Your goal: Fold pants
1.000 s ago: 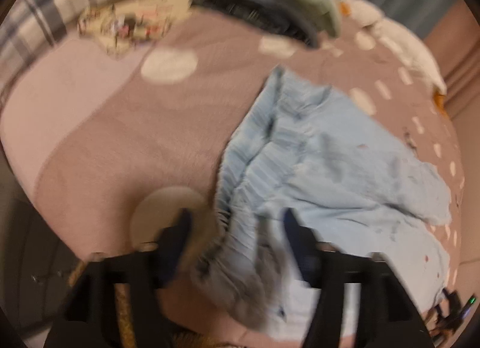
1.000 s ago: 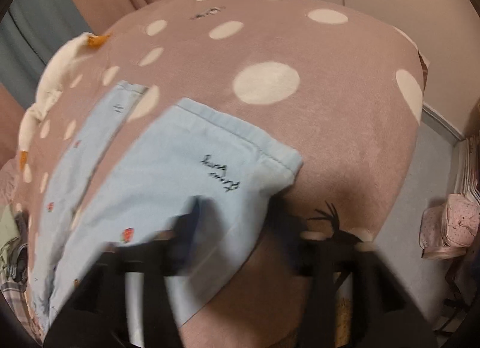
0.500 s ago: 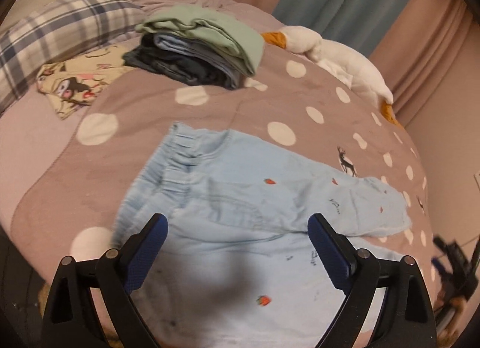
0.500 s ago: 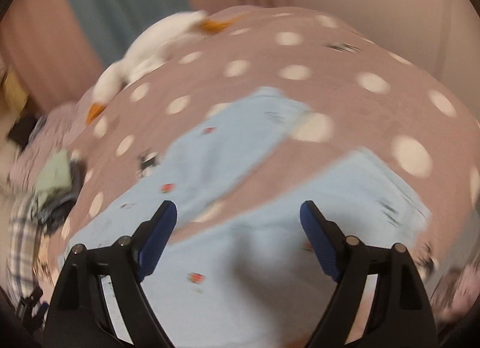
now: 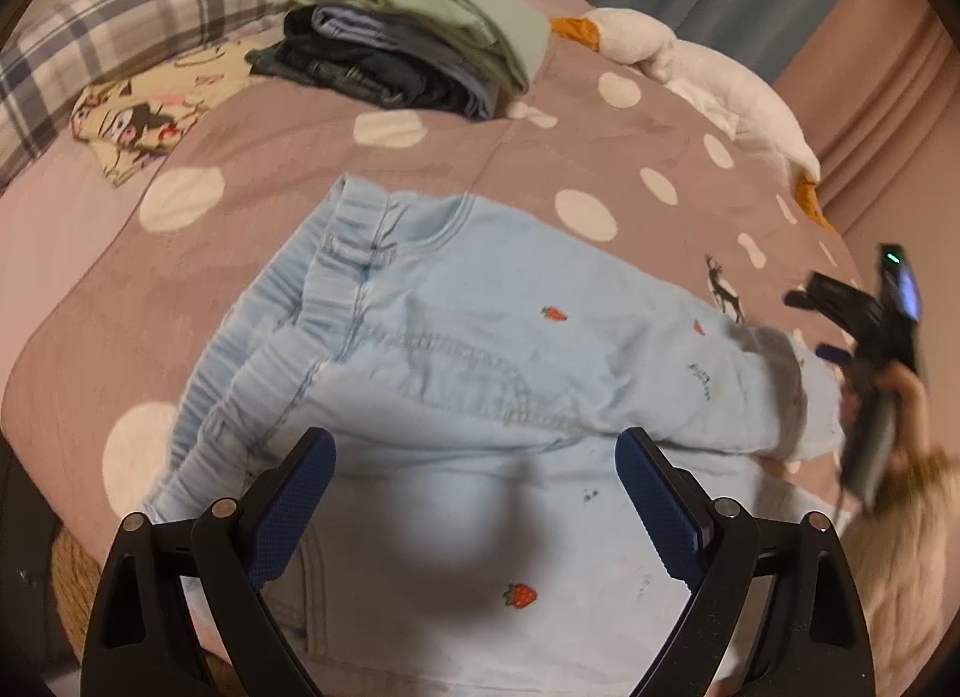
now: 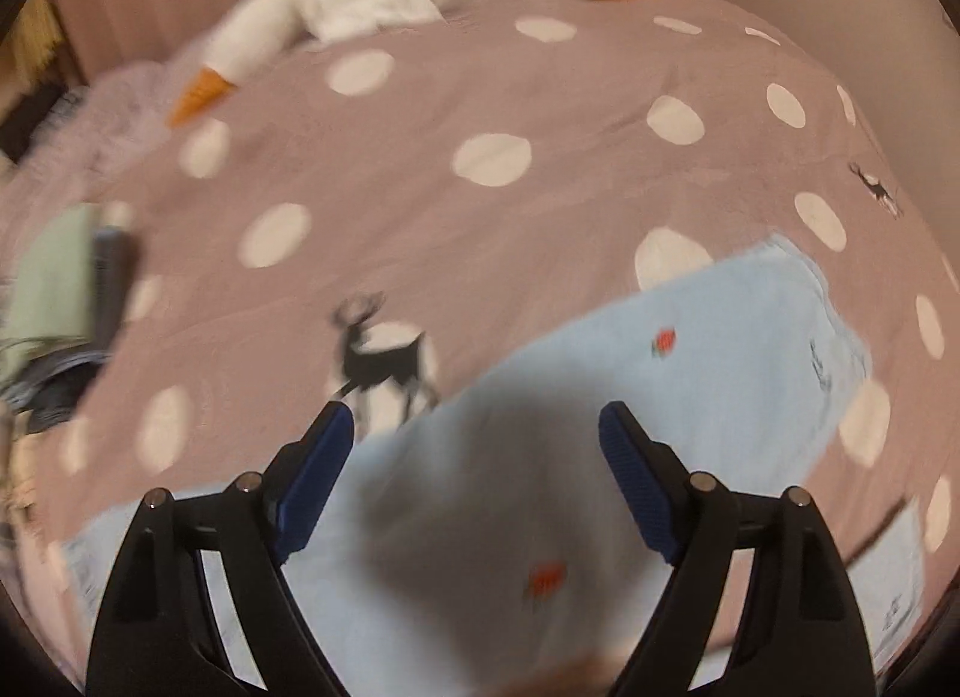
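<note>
Pants [image 5: 456,373] flat on my dotted bed [image 5: 420,168].
My left gripper [image 5: 474,493] and right gripper [image 6: 474,469] hover over them, both spread, holding nothing.

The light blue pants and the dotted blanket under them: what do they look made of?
Light blue pants: apparently thin, soft-washed denim or chambray; matte, with visible topstitched seams, a gathered elastic waistband and small strawberry motifs.
Dotted blanket: seemingly soft brushed fleece or flannel; matte, slightly fuzzy surface, no sheen.

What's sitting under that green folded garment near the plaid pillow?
Under the green garment lies a stack of folded clothes: a grey-blue layer, then dark denim, resting on the polka-dot blanket. How many pieces, and anything beneath them, is covered.
</note>
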`<state>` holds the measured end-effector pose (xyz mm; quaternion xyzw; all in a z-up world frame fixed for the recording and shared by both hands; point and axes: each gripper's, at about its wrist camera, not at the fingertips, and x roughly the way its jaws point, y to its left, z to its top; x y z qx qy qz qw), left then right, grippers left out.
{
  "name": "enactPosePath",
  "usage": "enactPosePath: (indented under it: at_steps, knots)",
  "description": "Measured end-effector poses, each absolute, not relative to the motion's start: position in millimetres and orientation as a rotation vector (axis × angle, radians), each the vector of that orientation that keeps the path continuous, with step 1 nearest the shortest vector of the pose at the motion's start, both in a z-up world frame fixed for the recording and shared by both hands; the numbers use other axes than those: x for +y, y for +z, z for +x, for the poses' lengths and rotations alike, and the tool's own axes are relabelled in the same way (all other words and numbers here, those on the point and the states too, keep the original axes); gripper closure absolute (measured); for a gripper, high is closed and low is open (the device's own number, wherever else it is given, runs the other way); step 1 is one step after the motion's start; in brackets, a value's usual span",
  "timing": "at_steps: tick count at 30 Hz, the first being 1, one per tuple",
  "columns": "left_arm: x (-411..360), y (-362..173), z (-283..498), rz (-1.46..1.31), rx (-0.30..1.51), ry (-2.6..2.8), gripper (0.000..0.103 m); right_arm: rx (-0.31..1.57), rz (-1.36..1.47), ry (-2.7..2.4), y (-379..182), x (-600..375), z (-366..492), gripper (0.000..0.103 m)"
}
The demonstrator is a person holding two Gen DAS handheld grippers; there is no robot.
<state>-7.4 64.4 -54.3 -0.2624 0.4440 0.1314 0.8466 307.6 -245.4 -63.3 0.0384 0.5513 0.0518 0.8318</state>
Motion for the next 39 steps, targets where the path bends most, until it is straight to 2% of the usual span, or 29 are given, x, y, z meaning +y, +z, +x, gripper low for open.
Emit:
enactPosePath:
  at_steps: [5,8,9,10,14,19,24,28,30,31,32,33,34,35,39]
  knots:
    - [65.8,-62.3,-13.3,-0.566,0.973,0.293,0.009,1.248,0.059,0.003,-104.5,-245.9,348.9,0.032]
    - [65.8,-62.9,-14.9,-0.571,0.969,0.301,0.009,1.258,0.025,-0.035,-119.1,-260.0,352.4,0.064]
    - [65.8,-62.7,-14.4,-0.573,0.969,0.299,0.009,1.241,0.006,-0.039,-114.7,-264.5,349.6,0.094]
    - [65.9,-61.5,-13.4,-0.582,0.964,0.290,0.009,1.233,0.013,-0.025,-109.6,-270.6,345.6,0.098]
    - [65.5,-51.0,-3.4,-0.637,0.930,0.254,0.009,1.116,0.203,0.122,-62.9,-318.8,297.4,0.098]
    - [50.6,-33.8,25.2,-0.666,0.875,0.177,0.009,0.933,0.371,0.198,-14.8,-382.5,175.2,0.099]
    - [41.8,-48.0,72.7,-0.722,0.929,0.125,0.009,0.963,0.478,0.176,-34.1,-419.5,79.5,0.099]
    - [38.3,-65.6,108.7,-0.777,0.959,0.129,0.012,1.021,0.476,0.174,-60.1,-410.0,60.2,0.099]
    - [36.4,-70.4,122.3,-0.751,0.954,0.138,0.018,1.033,0.480,0.167,-65.8,-410.2,59.5,0.099]
    - [36.5,-75.6,129.8,-0.737,0.968,0.149,0.030,1.032,0.492,0.170,-66.6,-411.0,58.4,0.099]
    - [38.5,-83.1,136.0,-0.745,0.992,0.168,0.050,1.028,0.497,0.174,-66.6,-411.7,58.1,0.099]
    - [40.8,-89.2,138.4,-0.765,1.007,0.177,0.061,1.025,0.499,0.178,-66.3,-412.2,57.8,0.099]
    - [42.9,-96.9,139.6,-0.793,1.025,0.165,0.085,1.023,0.504,0.180,-66.6,-412.5,58.6,0.099]
    - [42.4,-98.3,138.2,-0.786,1.032,0.155,0.096,1.025,0.510,0.185,-67.0,-413.0,60.0,0.099]
    - [33.8,-70.2,94.0,-0.727,0.941,0.109,0.099,1.010,0.501,0.164,-57.4,-420.0,56.3,0.099]
